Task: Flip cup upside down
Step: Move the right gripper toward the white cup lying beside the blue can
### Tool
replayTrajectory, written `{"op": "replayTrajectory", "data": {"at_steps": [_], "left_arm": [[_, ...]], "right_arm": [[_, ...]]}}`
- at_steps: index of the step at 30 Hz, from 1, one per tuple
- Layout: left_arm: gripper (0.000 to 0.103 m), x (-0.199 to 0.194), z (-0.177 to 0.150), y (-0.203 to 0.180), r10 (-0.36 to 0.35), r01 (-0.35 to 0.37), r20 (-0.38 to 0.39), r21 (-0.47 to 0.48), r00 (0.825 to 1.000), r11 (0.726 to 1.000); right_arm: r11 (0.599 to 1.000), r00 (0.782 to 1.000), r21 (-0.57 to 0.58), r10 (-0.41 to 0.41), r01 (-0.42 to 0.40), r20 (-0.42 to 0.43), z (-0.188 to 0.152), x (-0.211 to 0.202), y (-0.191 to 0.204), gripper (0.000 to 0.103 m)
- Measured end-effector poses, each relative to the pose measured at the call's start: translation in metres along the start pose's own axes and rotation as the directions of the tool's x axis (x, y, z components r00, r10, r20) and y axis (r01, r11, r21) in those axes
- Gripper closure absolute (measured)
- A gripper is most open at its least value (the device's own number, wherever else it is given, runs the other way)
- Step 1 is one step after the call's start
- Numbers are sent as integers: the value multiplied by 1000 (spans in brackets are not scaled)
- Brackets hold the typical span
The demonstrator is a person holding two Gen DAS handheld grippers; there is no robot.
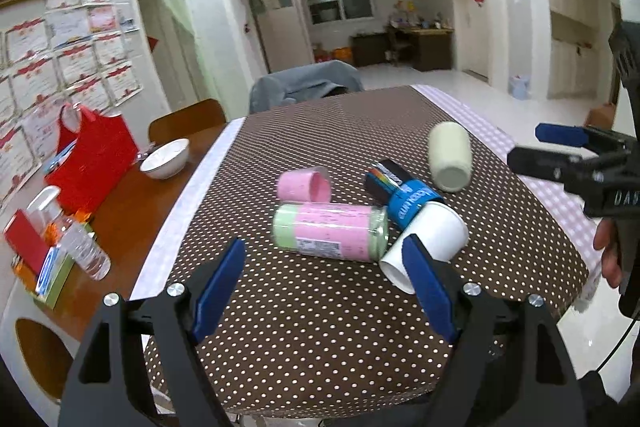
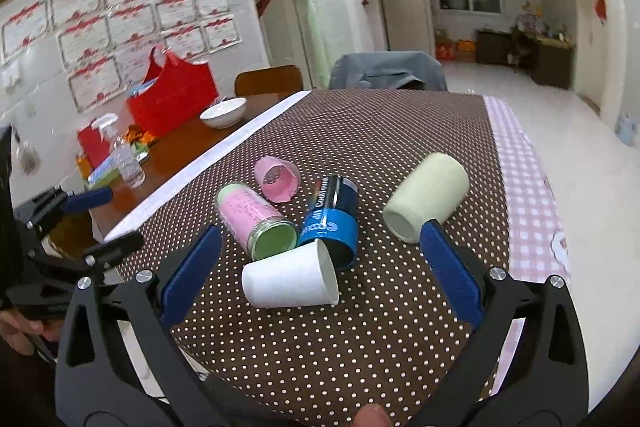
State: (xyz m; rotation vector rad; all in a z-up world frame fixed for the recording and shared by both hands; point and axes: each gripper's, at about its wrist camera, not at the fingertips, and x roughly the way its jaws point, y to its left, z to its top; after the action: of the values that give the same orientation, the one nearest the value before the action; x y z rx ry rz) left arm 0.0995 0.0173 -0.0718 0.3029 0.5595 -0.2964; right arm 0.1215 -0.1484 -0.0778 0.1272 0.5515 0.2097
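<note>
Several cups lie on their sides on the brown dotted tablecloth. A white paper cup lies nearest. Beside it lie a blue-banded cup, a pink-and-green tumbler, a small pink cup and a pale green cup. My left gripper is open and empty, just short of the tumbler and white cup. My right gripper is open and empty, its fingers either side of the white cup, above it. It also shows in the left wrist view.
A white bowl, a red bag, a water bottle and boxes stand on the bare wood table at the left. Chairs stand at the far edge. A pink checked cloth covers the right side.
</note>
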Motion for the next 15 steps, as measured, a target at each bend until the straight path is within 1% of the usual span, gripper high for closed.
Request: {"op": "replayTrajectory", "data": {"at_steps": [5,9,15], "left_arm": [[24,-10,-4,8,28,-27,27,-36,999,999],[24,-16,-9,16,39,-36,36,-76,999,996],[24,-20,-16,22,46,-41,44,-115,998,993]], "right_arm": [[998,999,-41,38,-38,-14,5,2,8,6],[992,997,-105,65,-68,-35,9,4,18,6],[970,990,-209,111,-126,-83,9,10,35,6]]}}
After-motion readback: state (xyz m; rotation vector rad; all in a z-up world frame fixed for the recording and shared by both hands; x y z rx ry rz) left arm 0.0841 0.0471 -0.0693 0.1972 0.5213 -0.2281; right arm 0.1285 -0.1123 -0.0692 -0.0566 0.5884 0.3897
